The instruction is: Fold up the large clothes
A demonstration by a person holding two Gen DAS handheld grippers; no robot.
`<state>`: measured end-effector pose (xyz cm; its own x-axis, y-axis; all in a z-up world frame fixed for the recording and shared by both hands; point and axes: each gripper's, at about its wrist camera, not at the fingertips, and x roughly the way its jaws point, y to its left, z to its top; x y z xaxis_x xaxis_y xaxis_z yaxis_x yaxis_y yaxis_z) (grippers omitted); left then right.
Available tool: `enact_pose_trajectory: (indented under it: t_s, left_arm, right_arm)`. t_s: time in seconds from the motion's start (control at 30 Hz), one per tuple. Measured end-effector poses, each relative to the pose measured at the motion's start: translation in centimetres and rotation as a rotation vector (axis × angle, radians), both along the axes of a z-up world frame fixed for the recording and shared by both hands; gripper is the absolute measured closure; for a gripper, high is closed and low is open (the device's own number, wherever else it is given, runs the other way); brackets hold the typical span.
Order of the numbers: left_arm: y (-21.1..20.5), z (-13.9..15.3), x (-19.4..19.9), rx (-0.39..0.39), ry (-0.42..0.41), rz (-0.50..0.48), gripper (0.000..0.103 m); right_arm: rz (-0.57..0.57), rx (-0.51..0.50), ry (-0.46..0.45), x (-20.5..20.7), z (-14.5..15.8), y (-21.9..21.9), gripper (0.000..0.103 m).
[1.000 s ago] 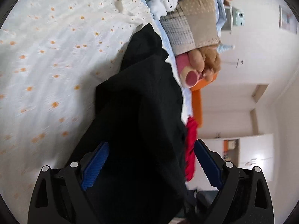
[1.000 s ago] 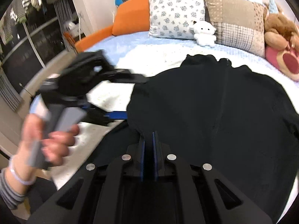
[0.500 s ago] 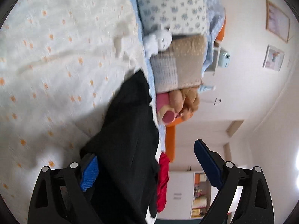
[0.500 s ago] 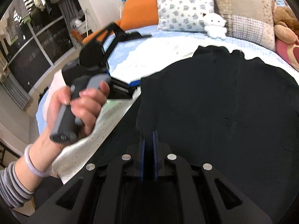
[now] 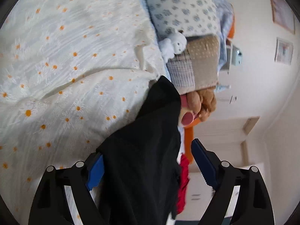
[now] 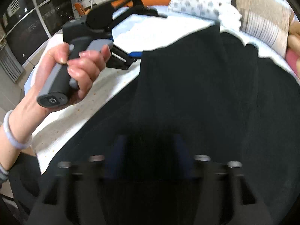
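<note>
A large black garment (image 6: 206, 93) lies spread on the bed. In the left wrist view a fold of the black garment (image 5: 146, 150) runs between the wide-open jaws of my left gripper (image 5: 148, 166), which do not pinch it. My left gripper also shows in the right wrist view (image 6: 138, 53), hand-held at the garment's left edge. My right gripper (image 6: 150, 155) is blurred, low over the garment, its blue fingers spread apart.
The bed has a white quilt with orange daisies (image 5: 65, 65). Pillows (image 5: 183, 9), a white plush (image 5: 174, 45) and a brown teddy bear (image 5: 202, 101) line the head. A red cloth (image 5: 183, 183) hangs beyond the garment. Dark windows (image 6: 37, 18) stand at left.
My right gripper went from shut on the garment to open. My left gripper stayed open and shifted along the garment's edge, toward the right gripper's camera.
</note>
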<state>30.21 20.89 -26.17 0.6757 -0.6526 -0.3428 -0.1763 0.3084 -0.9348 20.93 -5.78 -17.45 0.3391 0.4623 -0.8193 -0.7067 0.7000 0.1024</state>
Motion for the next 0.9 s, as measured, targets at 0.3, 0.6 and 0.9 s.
enact_pose_trajectory:
  t_s: [0.3, 0.6, 0.9]
  left_arm:
    - [-2.6, 8.1, -8.0, 0.376, -0.102, -0.158, 0.009]
    - [-12.6, 8.2, -8.6, 0.628, -0.129, -0.507, 0.009]
    - [-16.5, 5.7, -5.5, 0.798, 0.04, -0.589, 0.01]
  right_arm:
    - [-0.052, 0.106, 0.014, -6.1, 4.7, -9.0, 0.056]
    - [0.018, -0.123, 0.139, -10.8, 0.3, -11.2, 0.068]
    - [-0.015, -0.007, 0.109, -10.7, 1.4, -14.0, 0.043]
